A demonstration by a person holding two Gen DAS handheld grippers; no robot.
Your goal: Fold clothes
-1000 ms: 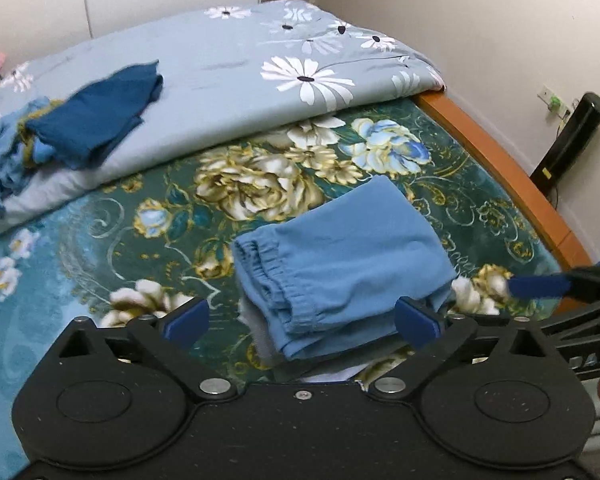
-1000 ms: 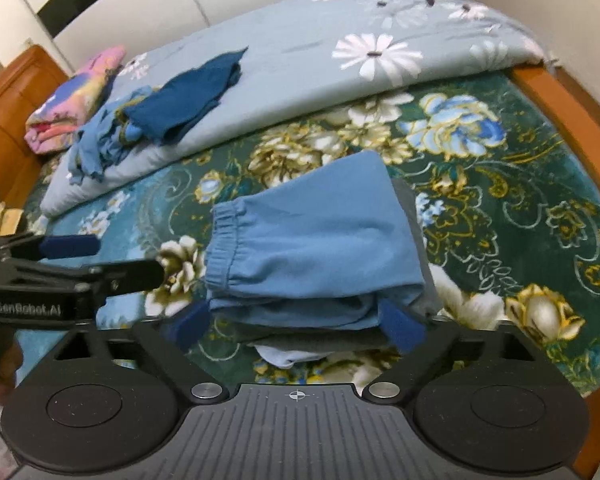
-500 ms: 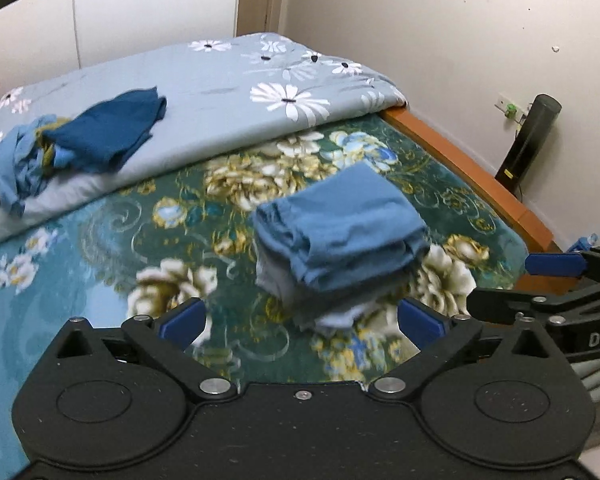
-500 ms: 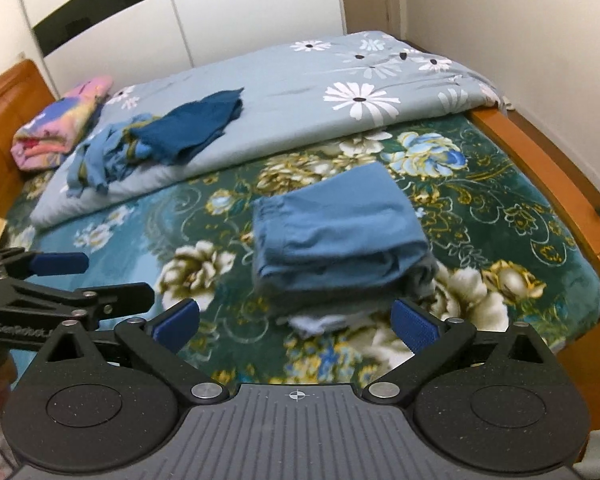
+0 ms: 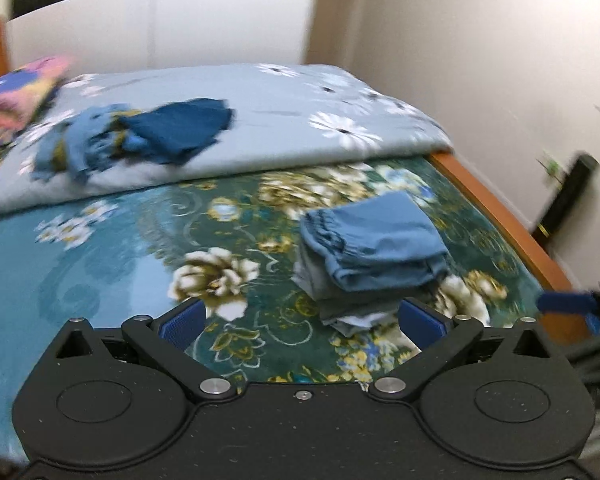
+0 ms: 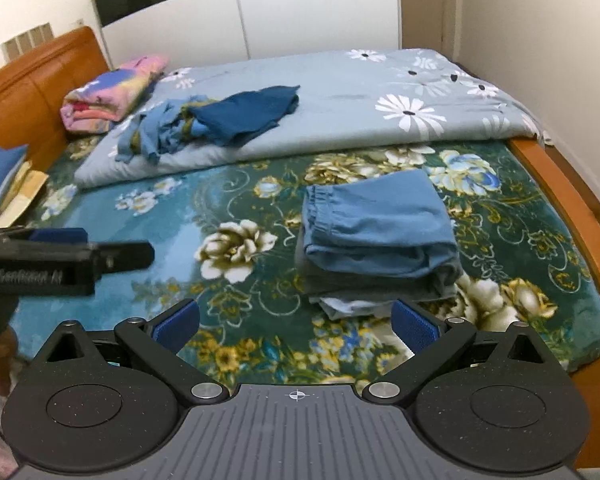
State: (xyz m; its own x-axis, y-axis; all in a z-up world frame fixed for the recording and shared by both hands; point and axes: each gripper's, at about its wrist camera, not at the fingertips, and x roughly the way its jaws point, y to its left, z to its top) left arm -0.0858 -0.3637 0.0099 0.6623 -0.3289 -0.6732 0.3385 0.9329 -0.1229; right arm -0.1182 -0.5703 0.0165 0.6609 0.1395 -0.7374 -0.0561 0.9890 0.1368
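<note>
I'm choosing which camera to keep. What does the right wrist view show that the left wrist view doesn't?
Only the right wrist view: the orange headboard and the books beside it. Only the left wrist view: a black cylinder by the wall. Both: the folded stack, the unfolded pile, the pink blanket, and both open claws, left claw and right claw.

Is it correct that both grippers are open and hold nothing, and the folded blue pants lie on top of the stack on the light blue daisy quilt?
Not quite. The folded blue pants top a stack on the green floral blanket, not the daisy quilt; the right wrist view shows it. The left gripper and right gripper are indeed open and empty.
</note>
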